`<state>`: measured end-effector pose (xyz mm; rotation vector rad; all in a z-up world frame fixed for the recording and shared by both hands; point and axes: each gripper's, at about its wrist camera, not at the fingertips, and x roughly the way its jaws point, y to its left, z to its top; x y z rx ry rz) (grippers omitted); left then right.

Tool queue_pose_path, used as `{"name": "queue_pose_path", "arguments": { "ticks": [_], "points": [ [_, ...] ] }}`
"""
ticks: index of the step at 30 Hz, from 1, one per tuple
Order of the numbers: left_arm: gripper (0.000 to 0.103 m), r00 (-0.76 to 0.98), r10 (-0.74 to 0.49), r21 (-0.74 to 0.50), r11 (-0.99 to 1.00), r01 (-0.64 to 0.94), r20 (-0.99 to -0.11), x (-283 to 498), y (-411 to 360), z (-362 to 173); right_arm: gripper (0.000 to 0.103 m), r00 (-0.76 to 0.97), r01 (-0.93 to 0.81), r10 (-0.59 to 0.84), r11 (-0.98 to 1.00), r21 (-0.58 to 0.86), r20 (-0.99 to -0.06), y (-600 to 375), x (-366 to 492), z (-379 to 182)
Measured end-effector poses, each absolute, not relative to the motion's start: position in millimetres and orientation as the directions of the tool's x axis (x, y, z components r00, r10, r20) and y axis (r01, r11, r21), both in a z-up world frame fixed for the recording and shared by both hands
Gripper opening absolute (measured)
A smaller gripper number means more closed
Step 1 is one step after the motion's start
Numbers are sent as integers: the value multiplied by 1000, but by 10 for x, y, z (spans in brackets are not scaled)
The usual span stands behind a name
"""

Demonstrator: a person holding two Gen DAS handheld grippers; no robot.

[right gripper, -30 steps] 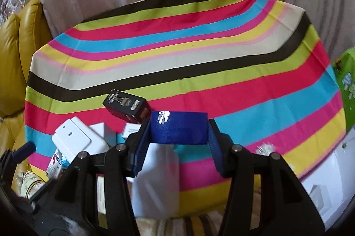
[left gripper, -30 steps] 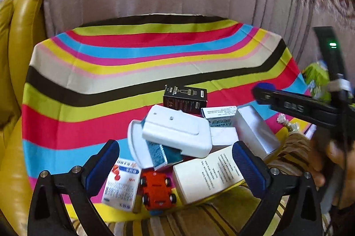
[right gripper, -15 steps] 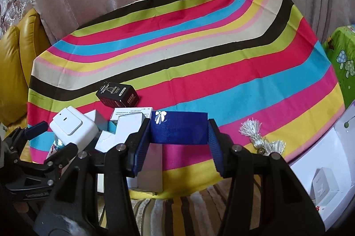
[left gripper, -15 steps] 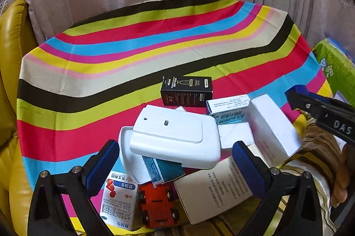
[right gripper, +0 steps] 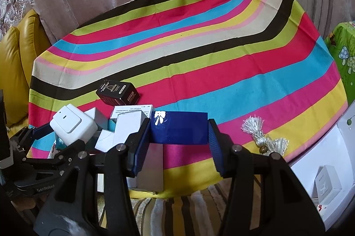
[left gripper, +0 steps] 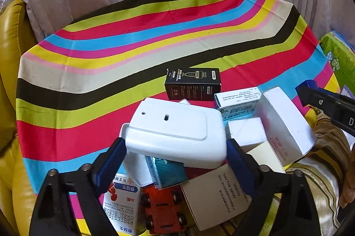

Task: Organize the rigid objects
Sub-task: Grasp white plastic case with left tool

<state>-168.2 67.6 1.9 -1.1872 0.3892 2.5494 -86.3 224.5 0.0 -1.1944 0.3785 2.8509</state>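
I am closing my left tongs (left gripper: 175,154) around the white casing (left gripper: 177,129) (pads touching); right tongs (right gripper: 179,140) are gripping the blue box (right gripper: 179,130) at twelve o'clock.

A: What sits between the left gripper (left gripper: 175,158) pads?
B: A white casing (left gripper: 177,131), topping a pile on the striped cloth (left gripper: 133,40). The jaws have just been closing on it; both pads look against its sides.
A: And around it?
B: A black box (left gripper: 192,84) behind, white boxes (left gripper: 284,122) to the right, a red toy car (left gripper: 162,211) and a medicine box (left gripper: 124,205) below. The right gripper (left gripper: 321,100) pokes in at the right edge.
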Motion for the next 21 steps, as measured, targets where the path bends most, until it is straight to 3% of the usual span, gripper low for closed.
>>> {"name": "queue_pose_path", "arguments": {
  "ticks": [21],
  "points": [
    [84,-672,217,83,-919,-385,-708,-1525,596,197,54,-696,-116,-78,-969,220,-714,2260,-868,-22]
  ]
}}
